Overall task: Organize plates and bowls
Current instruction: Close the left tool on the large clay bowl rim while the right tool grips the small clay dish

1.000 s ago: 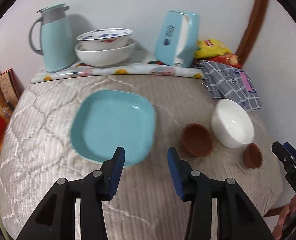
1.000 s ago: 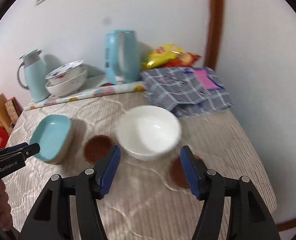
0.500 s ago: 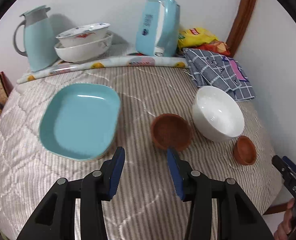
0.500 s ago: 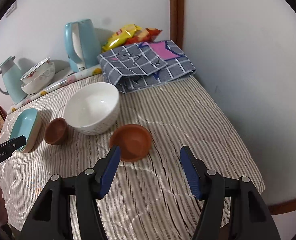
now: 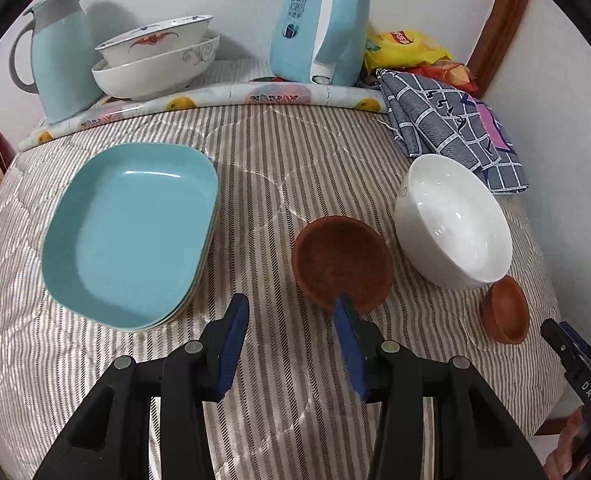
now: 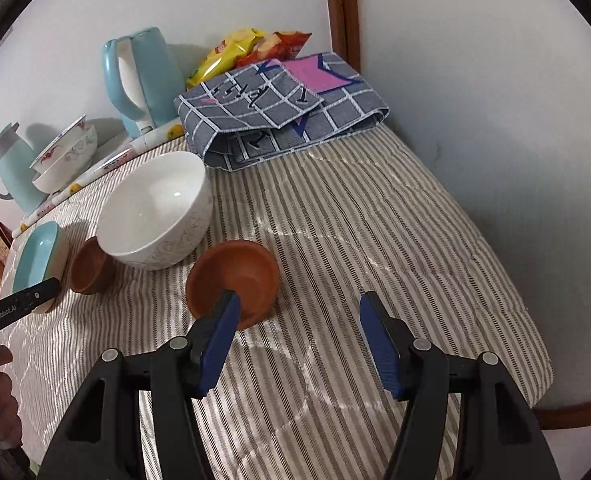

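A stack of teal plates [image 5: 131, 228] lies on the striped quilted table at the left. To its right sit a larger brown bowl [image 5: 341, 262], a white bowl [image 5: 453, 220] and a small brown bowl [image 5: 505, 308]. My left gripper [image 5: 291, 304] hangs open and empty, its right fingertip over the near rim of the larger brown bowl. My right gripper [image 6: 300, 300] is open and empty too. Its left fingertip overlaps the near rim of the small brown bowl [image 6: 233, 276]. The white bowl [image 6: 155, 208] stands behind that.
Along the back wall stand a teal jug [image 5: 61, 60], two stacked patterned bowls [image 5: 155, 60], a teal kettle [image 5: 323, 24] and snack bags [image 5: 407, 48]. A folded checked cloth [image 6: 279, 108] fills the back right corner. The table's right edge [image 6: 535, 344] runs along a wall.
Both grippers have come lower and closer to the table. The left has swung from the teal plates toward the larger brown bowl, the right from the white bowl to the small brown bowl. Jaw widths are unchanged.
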A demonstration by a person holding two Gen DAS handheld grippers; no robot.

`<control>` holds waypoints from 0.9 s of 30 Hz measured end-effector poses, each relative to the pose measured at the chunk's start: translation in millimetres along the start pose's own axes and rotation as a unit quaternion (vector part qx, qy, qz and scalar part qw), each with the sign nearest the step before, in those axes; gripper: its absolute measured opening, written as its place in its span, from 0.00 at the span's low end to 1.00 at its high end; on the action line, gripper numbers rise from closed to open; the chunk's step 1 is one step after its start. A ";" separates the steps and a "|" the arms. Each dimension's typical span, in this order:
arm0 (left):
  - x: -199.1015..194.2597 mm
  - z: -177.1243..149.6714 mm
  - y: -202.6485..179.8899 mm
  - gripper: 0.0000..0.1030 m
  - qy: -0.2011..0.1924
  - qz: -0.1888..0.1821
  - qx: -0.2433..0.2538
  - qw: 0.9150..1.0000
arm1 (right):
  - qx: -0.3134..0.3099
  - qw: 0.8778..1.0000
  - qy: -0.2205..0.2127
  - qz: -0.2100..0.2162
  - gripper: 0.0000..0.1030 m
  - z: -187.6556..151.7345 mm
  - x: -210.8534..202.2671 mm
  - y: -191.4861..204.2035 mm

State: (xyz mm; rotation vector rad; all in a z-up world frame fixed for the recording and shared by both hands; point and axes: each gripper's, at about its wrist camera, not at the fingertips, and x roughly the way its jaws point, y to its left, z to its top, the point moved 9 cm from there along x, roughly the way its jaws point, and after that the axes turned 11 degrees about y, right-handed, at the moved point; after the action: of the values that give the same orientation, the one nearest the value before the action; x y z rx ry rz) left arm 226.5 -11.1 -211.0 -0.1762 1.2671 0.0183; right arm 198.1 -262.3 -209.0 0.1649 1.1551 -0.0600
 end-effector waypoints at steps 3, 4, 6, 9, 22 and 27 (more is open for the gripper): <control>5.0 3.2 -1.2 0.41 0.001 -0.001 -0.006 1.000 | 0.000 1.000 0.006 0.004 0.60 1.5 8.7 0.7; 7.9 4.6 -2.5 0.41 0.003 -0.004 -0.007 1.000 | -0.001 1.000 0.007 0.005 0.60 2.1 11.5 1.6; 11.9 7.4 -4.4 0.41 0.006 -0.005 -0.008 1.000 | -0.004 1.000 0.008 0.006 0.60 3.6 16.7 3.2; 16.5 10.8 -5.8 0.41 0.007 -0.006 -0.012 1.000 | -0.009 1.000 0.013 0.003 0.60 5.8 24.9 4.6; 40.4 18.5 -9.4 0.41 0.026 -0.021 -0.023 0.999 | -0.008 0.999 0.030 0.017 0.53 12.2 47.2 9.0; 44.8 21.7 -11.2 0.37 0.027 -0.021 -0.020 0.999 | -0.009 0.999 0.043 0.021 0.44 10.0 57.1 11.0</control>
State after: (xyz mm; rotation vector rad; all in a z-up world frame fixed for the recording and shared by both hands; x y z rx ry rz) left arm 261.8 -22.9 -246.0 -0.2402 1.3180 0.0031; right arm 231.6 -250.9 -256.1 0.1779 1.2365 -0.0054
